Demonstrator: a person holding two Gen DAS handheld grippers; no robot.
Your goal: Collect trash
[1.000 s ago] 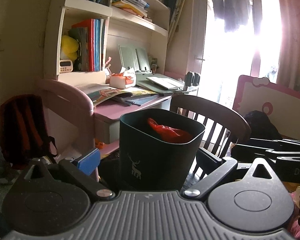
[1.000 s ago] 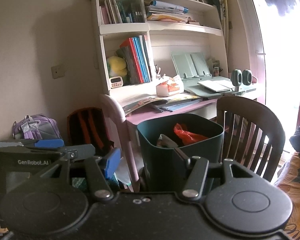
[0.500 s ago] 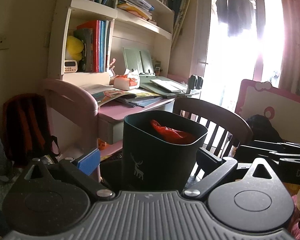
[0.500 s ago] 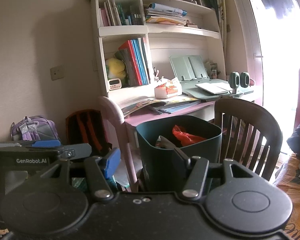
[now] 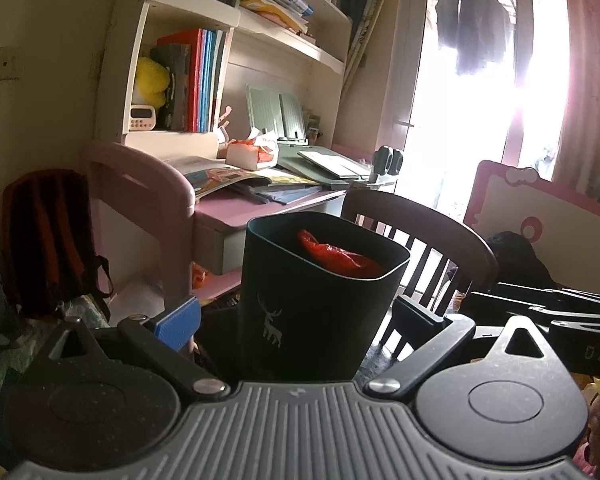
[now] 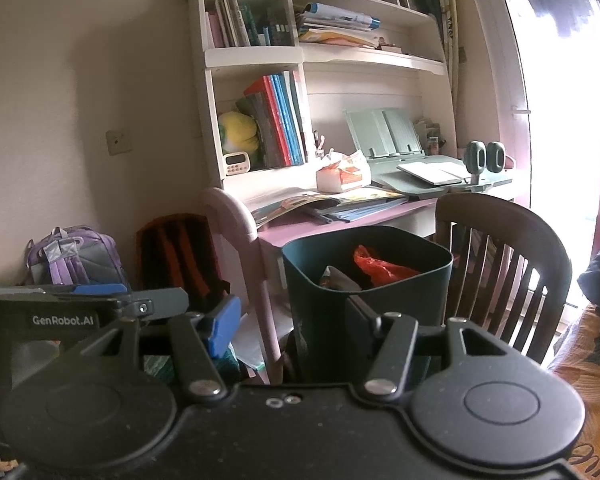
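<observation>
A dark green trash bin (image 5: 320, 304) with a white deer print stands in front of the desk, between the wide-apart fingers of my left gripper (image 5: 300, 320). It holds a red plastic bag (image 5: 336, 256) and, in the right wrist view, a grey wrapper (image 6: 336, 278). My right gripper (image 6: 288, 320) is open too, its blue pad (image 6: 220, 326) left of the bin (image 6: 364, 276) and its dark finger (image 6: 364, 328) against the bin's front wall. Neither gripper holds anything.
A pink desk (image 6: 340, 220) carries open books, a tissue pack (image 6: 342, 174) and a book stand. A wooden chair (image 6: 500, 264) stands right of the bin. Backpacks (image 6: 72, 258) lean on the left wall. A bed edge (image 6: 588, 380) lies at right.
Both views have drifted slightly, the bin shifting a little in frame. The grippers stay open and the bin's contents look the same.
</observation>
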